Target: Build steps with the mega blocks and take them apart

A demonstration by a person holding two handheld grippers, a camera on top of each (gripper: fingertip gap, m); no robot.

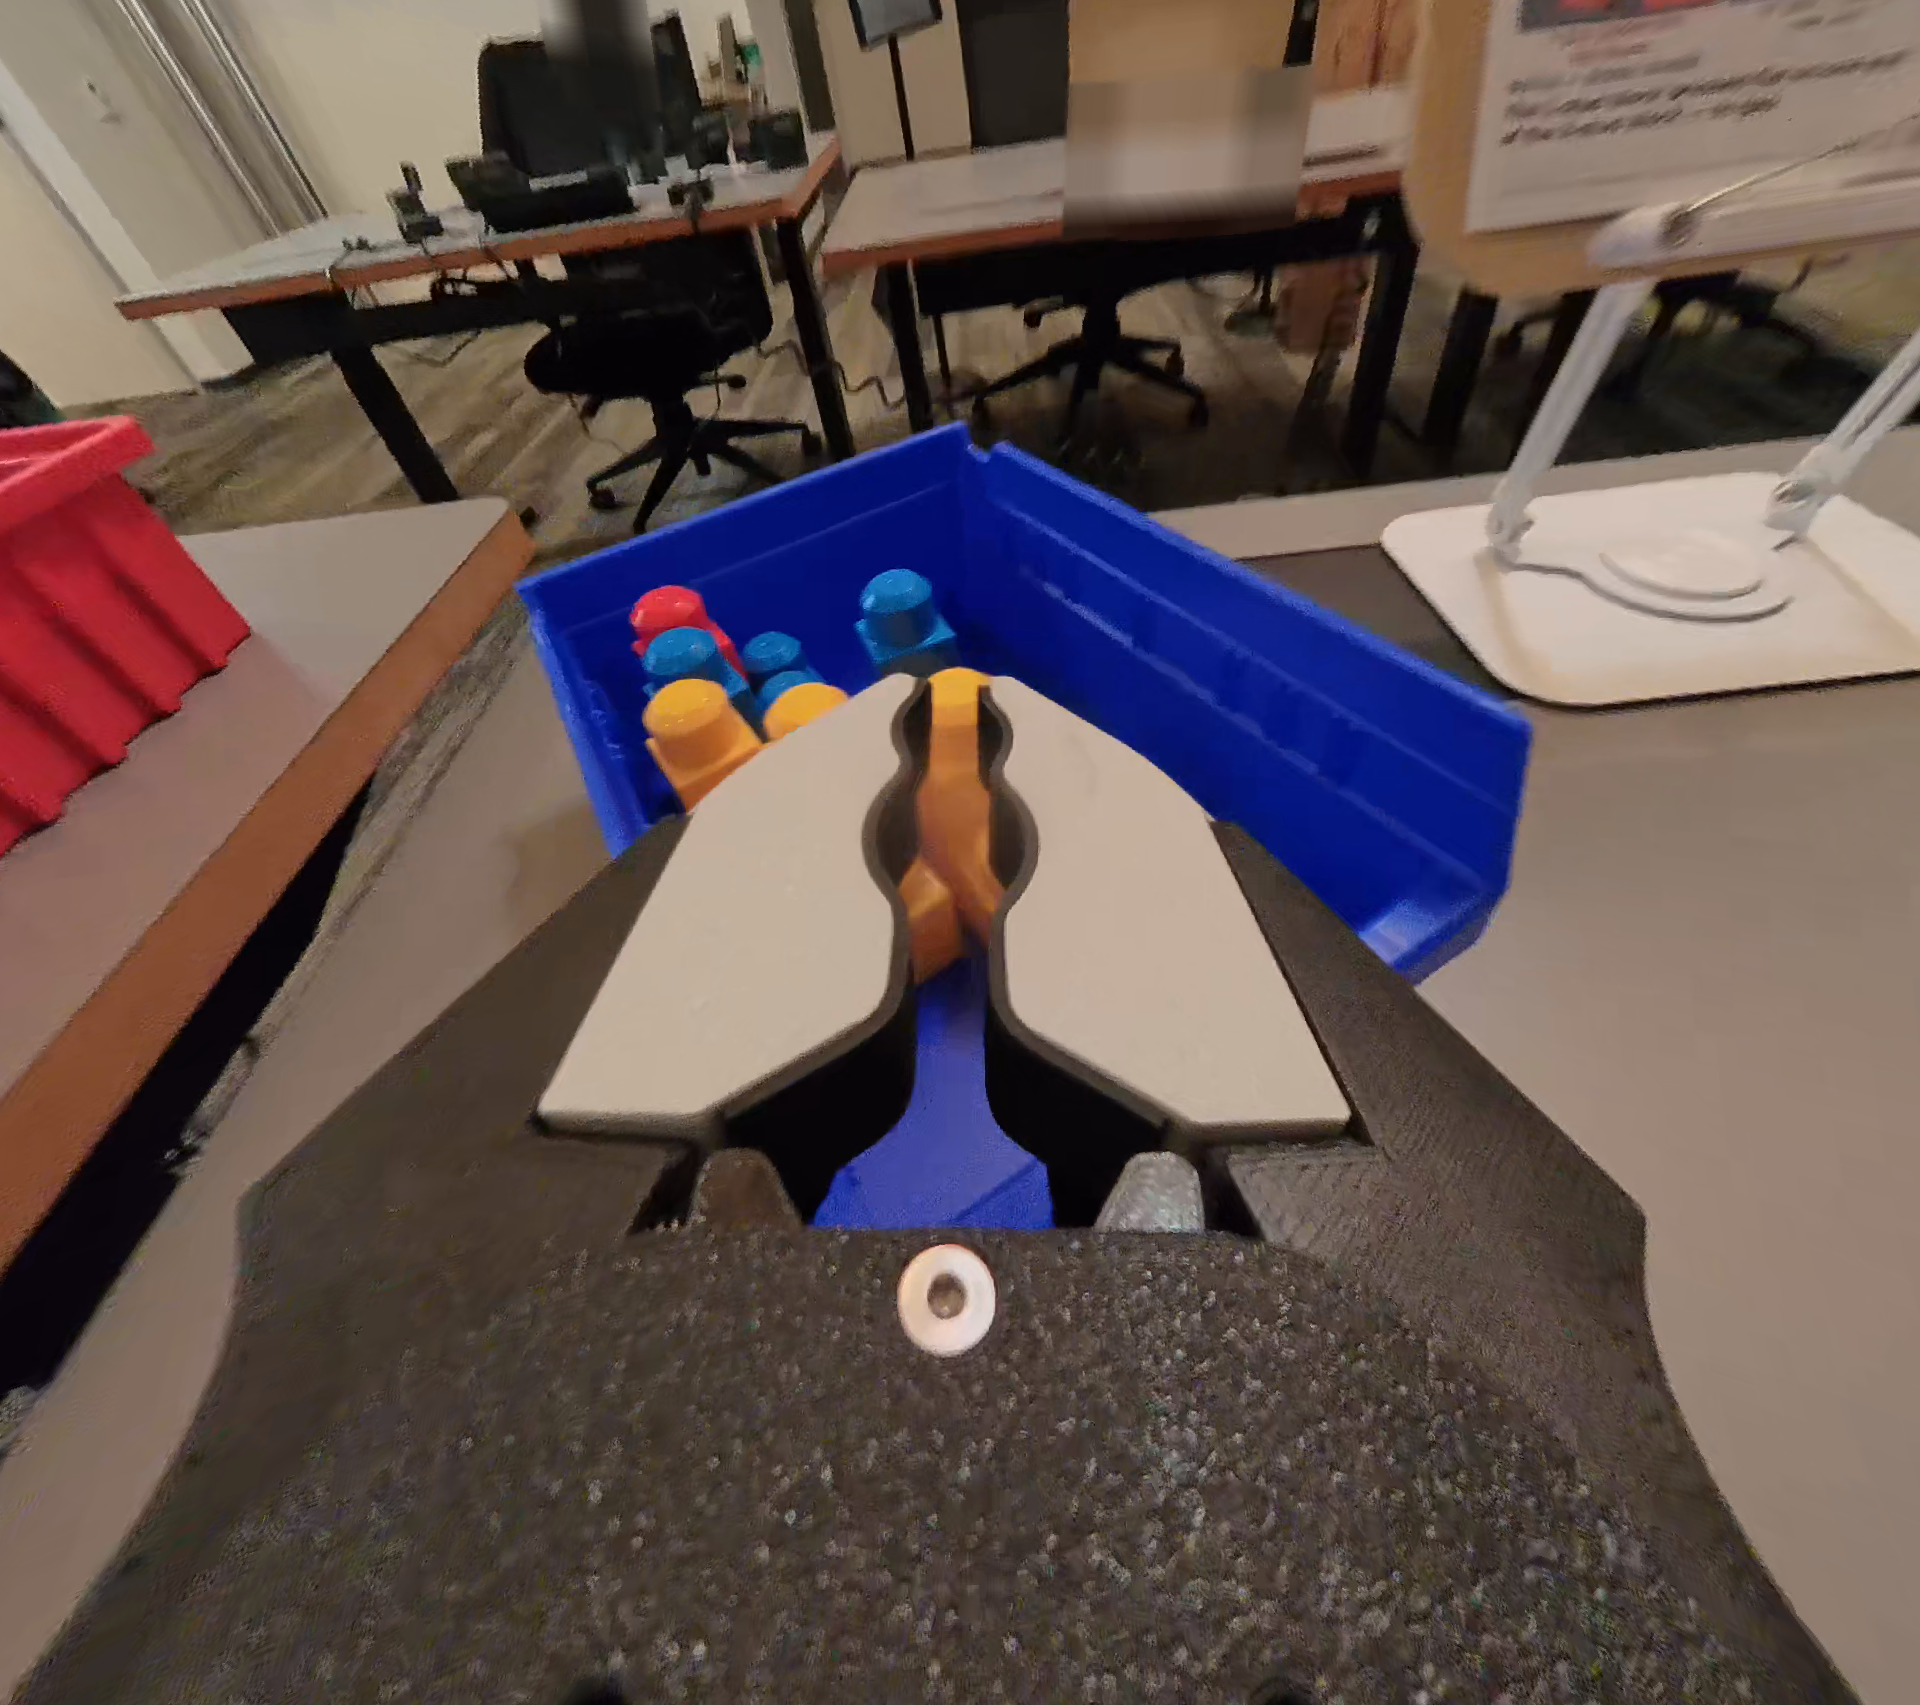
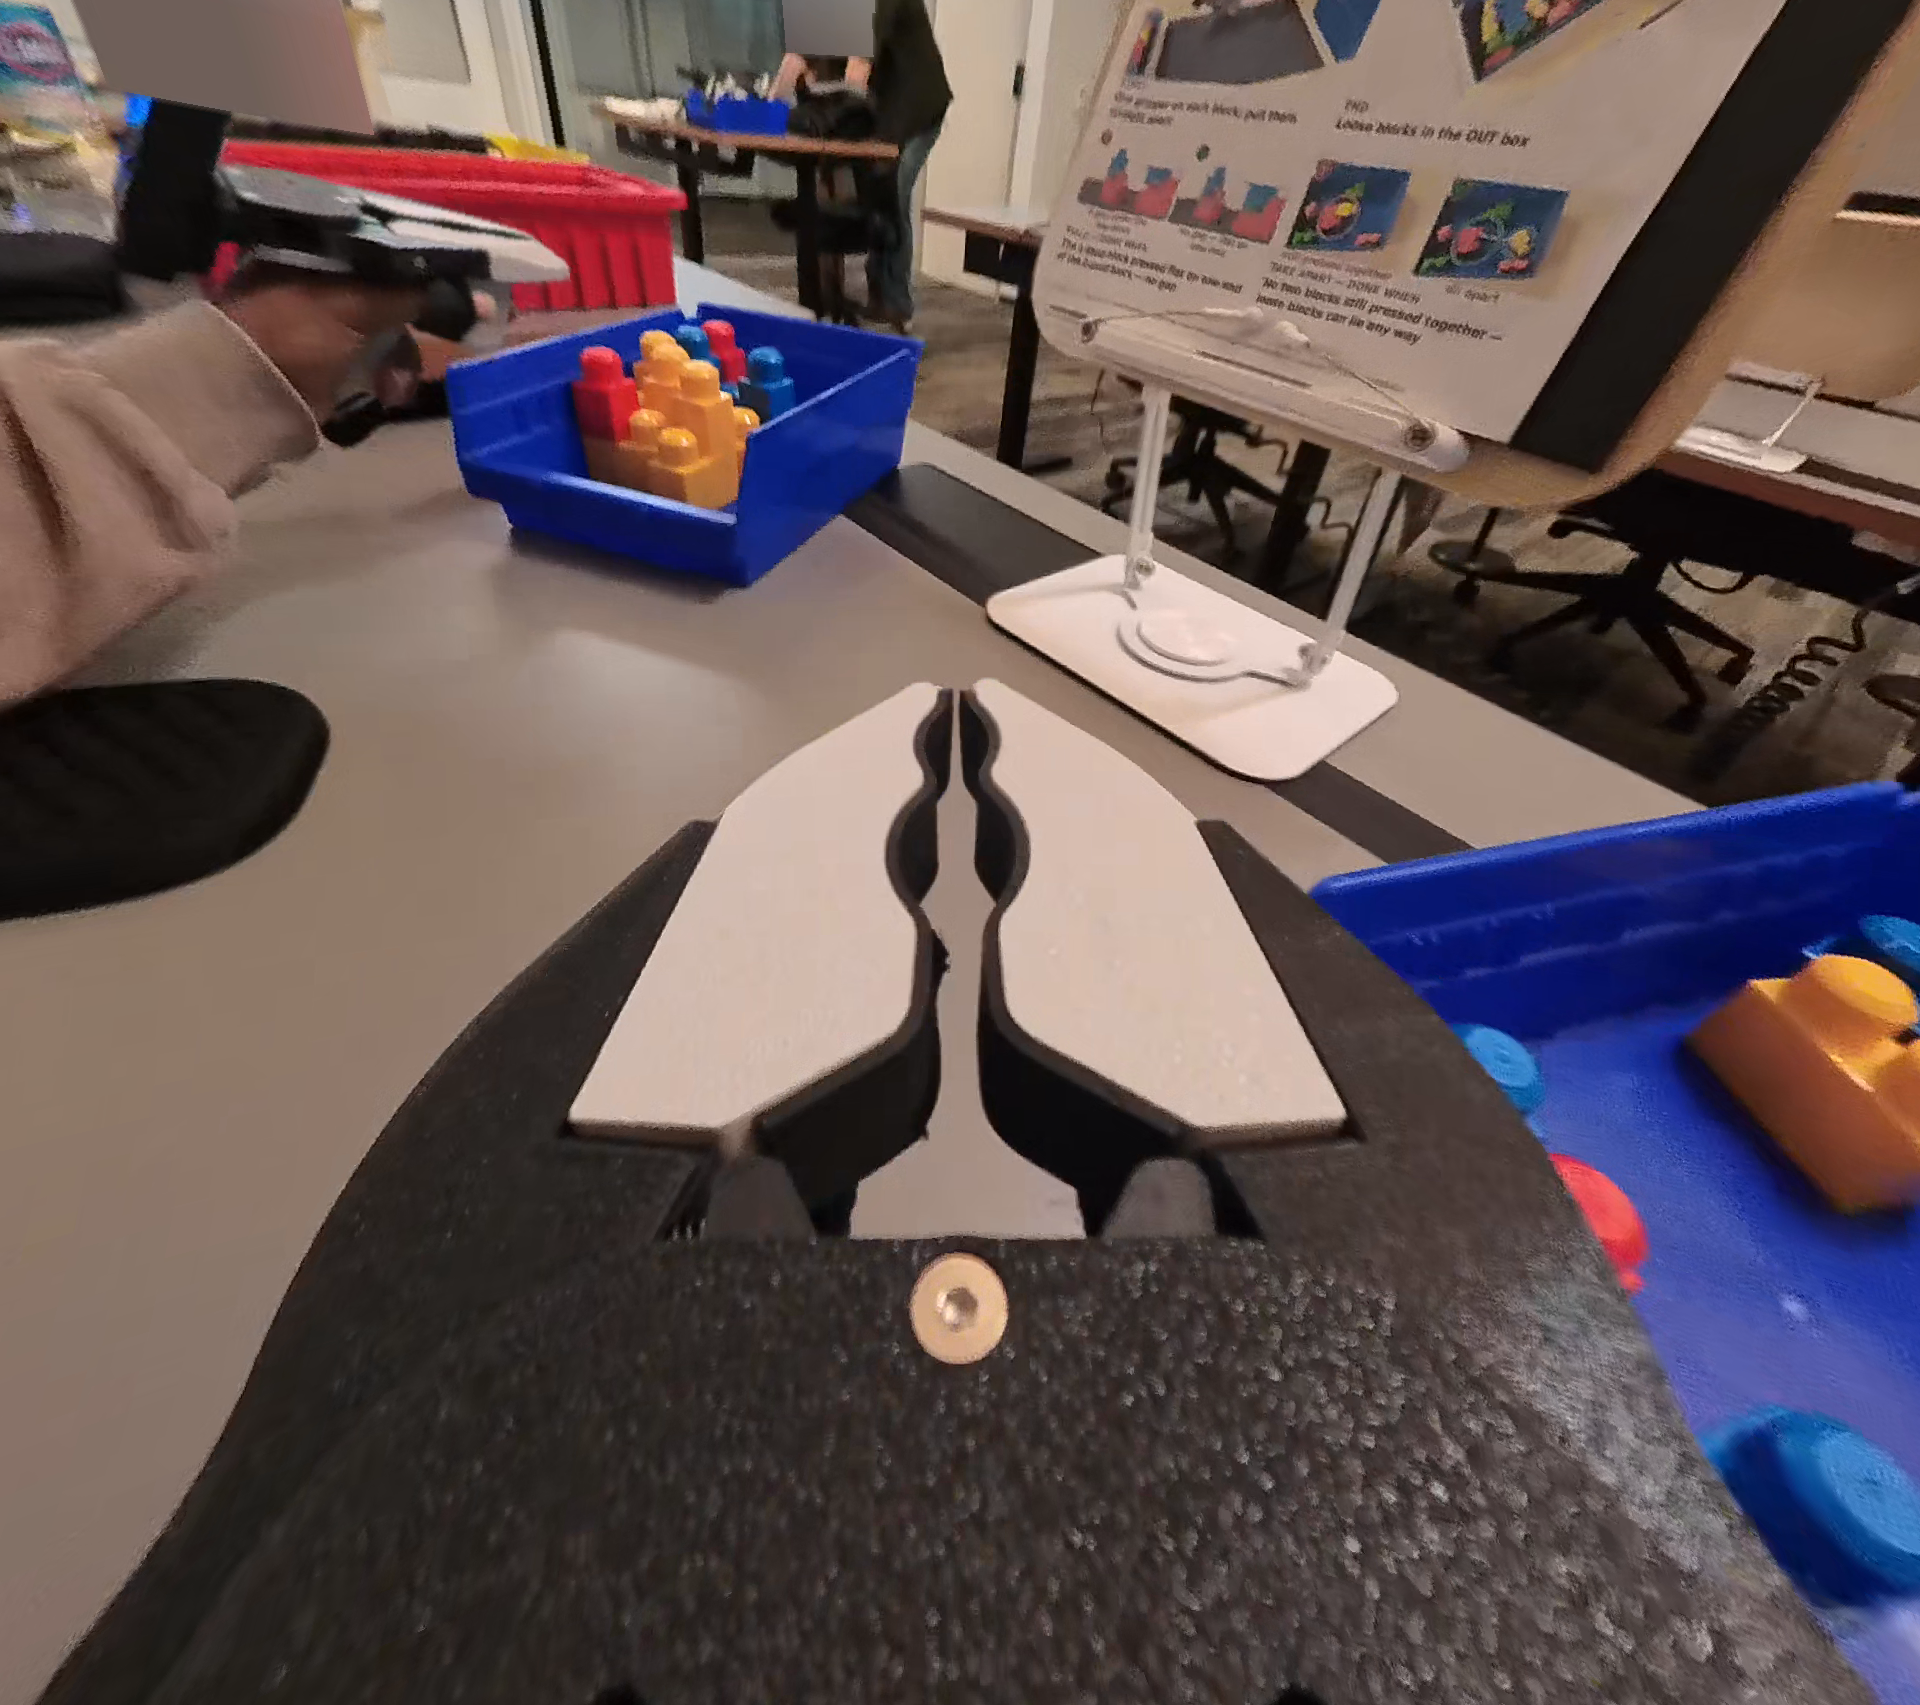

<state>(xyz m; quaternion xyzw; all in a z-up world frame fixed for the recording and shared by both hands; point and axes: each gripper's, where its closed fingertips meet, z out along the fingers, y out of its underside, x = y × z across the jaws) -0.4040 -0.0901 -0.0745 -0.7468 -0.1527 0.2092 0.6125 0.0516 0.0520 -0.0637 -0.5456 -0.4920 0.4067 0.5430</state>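
Note:
My left gripper (image 1: 951,689) hovers over a blue bin (image 1: 1195,668) with its jaws a narrow way apart. An orange block (image 1: 951,814) in the bin shows through the gap. In the right wrist view the left gripper (image 2: 551,268) is above the bin's (image 2: 810,450) left side with nothing in its tips. A stepped stack of orange, red and blue mega blocks (image 2: 675,419) stands in that bin. My right gripper (image 2: 958,694) is shut and empty over the grey table (image 2: 520,720). A second blue bin (image 2: 1610,907) at its right holds loose blocks, among them an orange one (image 2: 1818,1063).
A red bin (image 1: 83,575) stands at the far left, on the neighbouring table. A white stand base (image 2: 1195,658) carries an instruction board behind the work area. A black pad (image 2: 135,782) lies at the left. A person's sleeve (image 2: 104,460) holds the left gripper. The grippers' ends are close to 50 centimetres from one another.

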